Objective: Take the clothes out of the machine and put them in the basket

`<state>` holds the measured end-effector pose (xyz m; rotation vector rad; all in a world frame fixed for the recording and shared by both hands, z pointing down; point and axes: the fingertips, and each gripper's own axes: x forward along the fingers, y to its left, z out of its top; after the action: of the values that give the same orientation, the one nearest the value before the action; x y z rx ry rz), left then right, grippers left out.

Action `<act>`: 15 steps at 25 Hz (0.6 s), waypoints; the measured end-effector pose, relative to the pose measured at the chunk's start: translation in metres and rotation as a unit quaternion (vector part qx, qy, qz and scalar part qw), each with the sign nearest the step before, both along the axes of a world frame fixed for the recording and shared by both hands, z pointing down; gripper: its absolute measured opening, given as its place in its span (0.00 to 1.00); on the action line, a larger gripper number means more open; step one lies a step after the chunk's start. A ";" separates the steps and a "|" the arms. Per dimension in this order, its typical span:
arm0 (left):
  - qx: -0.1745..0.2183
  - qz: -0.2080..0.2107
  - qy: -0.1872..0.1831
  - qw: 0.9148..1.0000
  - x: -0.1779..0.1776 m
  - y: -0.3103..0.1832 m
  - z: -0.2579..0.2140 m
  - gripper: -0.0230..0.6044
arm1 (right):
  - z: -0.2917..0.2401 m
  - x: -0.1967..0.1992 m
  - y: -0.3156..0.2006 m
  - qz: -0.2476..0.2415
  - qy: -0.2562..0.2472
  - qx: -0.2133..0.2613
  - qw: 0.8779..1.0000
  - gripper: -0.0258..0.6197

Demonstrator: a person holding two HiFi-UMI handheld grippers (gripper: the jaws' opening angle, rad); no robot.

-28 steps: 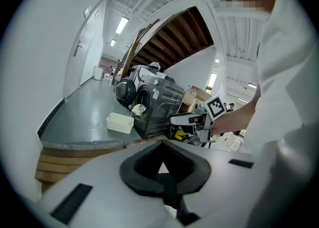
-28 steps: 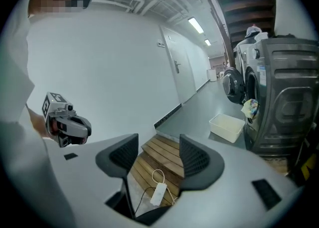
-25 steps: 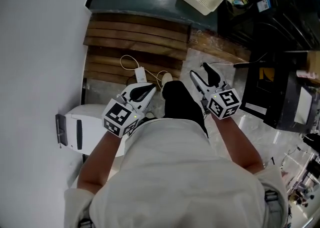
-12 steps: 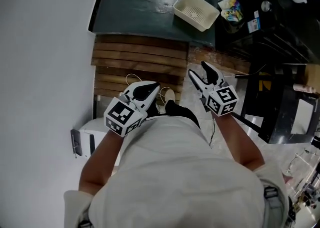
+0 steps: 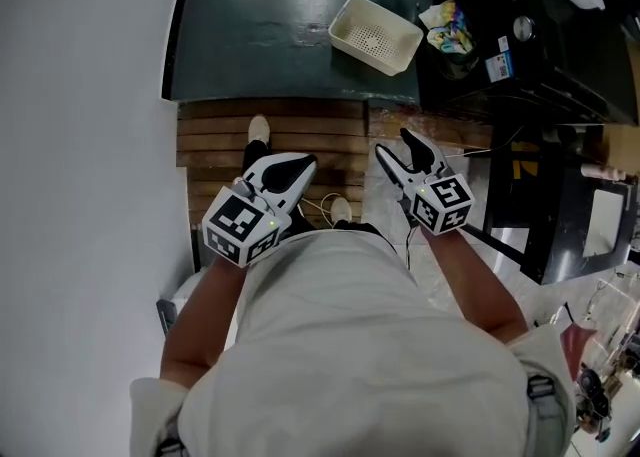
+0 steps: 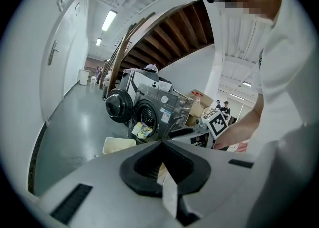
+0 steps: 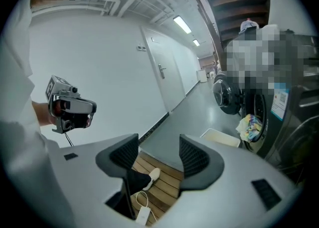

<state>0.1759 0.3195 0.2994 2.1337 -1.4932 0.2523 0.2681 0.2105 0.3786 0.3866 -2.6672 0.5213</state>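
Facing open green floor (image 5: pixel 260 25), white wall (image 5: pixel 80 145) along left, machine (image 5: pixel 520 5) at right. Basket (image 5: pixel 345 17) upright on floor, long axis diagonal, beside clothes (image 5: pixel 445 25) at machine mouth. Left gripper (image 5: pixel 303 162) jaws clenched, empty; right gripper (image 5: pixel 397 145) jaws released.

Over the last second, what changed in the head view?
The person stepped forward across the brown wooden slat platform; a white shoe now leads, and the cream perforated plastic basket sits nearer. Both grippers rode along. Nothing gripped or released: left gripper shut, right gripper open and empty.
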 end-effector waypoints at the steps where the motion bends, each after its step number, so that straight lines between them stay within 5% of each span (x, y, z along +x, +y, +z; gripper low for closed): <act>1: 0.002 0.005 0.003 1.000 -0.013 -0.007 0.001 0.03 | 0.001 -0.010 -0.006 0.006 0.006 0.000 1.000 0.45; 15: 0.010 0.153 -0.024 0.988 -0.248 -0.089 -0.029 0.03 | -0.044 -0.228 -0.092 0.104 0.061 0.007 0.993 0.45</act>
<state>-0.0724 0.2306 0.2704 2.3848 -1.1906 0.4024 0.0402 0.1184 0.3351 0.6830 -2.5278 0.5232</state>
